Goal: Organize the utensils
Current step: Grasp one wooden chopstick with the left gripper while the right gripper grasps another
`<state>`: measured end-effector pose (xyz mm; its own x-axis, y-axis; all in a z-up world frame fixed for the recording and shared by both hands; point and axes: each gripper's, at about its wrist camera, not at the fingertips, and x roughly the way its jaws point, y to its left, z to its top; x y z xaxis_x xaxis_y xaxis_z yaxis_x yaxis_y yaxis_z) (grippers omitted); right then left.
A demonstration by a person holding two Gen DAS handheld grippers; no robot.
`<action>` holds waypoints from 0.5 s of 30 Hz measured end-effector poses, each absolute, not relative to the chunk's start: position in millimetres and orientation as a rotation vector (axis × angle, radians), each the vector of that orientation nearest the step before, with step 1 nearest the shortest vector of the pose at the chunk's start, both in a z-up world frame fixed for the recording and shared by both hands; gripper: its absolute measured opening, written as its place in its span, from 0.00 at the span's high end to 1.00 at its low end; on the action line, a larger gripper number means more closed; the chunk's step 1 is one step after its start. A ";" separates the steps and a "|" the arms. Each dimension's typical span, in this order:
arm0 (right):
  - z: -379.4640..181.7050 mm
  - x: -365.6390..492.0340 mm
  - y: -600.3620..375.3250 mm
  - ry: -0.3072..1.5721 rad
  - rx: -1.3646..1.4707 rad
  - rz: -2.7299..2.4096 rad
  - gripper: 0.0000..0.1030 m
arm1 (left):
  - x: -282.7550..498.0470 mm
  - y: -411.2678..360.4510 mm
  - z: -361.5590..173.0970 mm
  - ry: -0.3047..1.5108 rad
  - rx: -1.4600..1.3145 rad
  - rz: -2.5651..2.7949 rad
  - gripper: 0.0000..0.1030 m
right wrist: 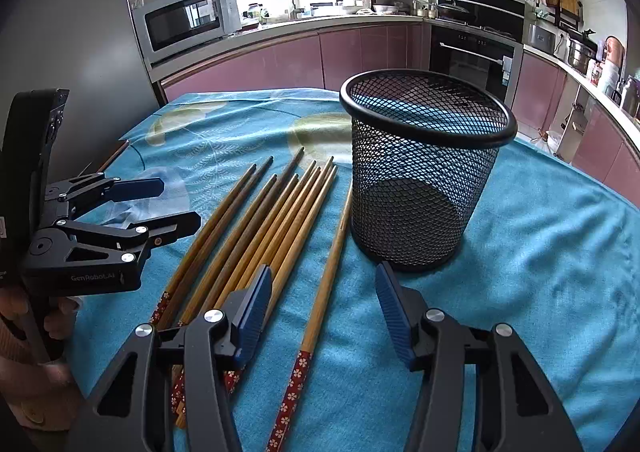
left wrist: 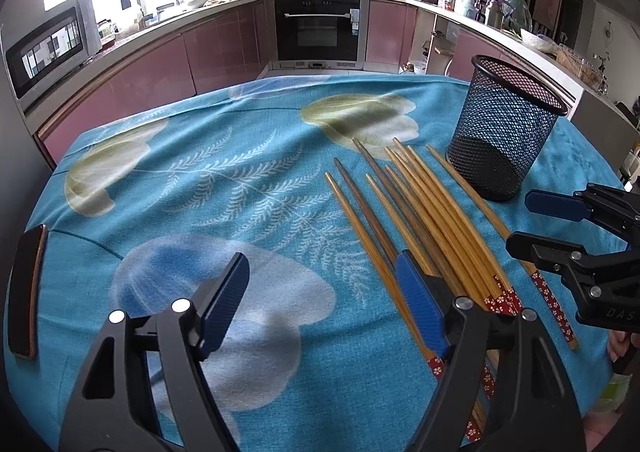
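Several wooden chopsticks point(left wrist: 424, 208) with red flowered ends lie side by side on the blue floral cloth point(left wrist: 200, 192). One chopstick point(right wrist: 326, 272) lies apart, nearest the black mesh cup point(right wrist: 424, 180), which stands upright and empty to their right. My left gripper point(left wrist: 320, 304) hovers open over the cloth, and its right finger point(left wrist: 420, 304) hangs above the left side of the chopsticks. My right gripper point(right wrist: 324, 304) is open astride the lone chopstick without touching it. Each gripper shows in the other's view: the right gripper point(left wrist: 534, 226), the left gripper point(right wrist: 176, 204).
A dark flat slab point(left wrist: 26, 292) lies at the table's left edge. Behind the table curve pink kitchen cabinets, an oven point(left wrist: 320, 28) and a microwave point(right wrist: 188, 20). A hand point(right wrist: 24, 332) grips the left gripper's handle.
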<state>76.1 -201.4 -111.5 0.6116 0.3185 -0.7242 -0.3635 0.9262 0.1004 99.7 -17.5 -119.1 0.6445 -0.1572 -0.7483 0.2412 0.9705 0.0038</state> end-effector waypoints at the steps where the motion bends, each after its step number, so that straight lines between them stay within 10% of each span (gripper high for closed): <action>1: -112.7 77.6 -201.3 0.830 -0.055 0.392 0.51 | 102.4 -19.5 -119.6 0.852 0.107 -0.228 0.28; 15: -125.1 97.8 -198.8 0.898 -0.038 0.375 0.72 | 115.7 -15.9 -125.9 0.922 0.097 -0.254 0.44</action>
<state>97.8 -198.8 -125.1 0.5627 0.3028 -0.7692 -0.3344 0.9343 0.1232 115.7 -15.9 -125.9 0.5771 -0.1757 -0.7975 0.2580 0.9658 -0.0261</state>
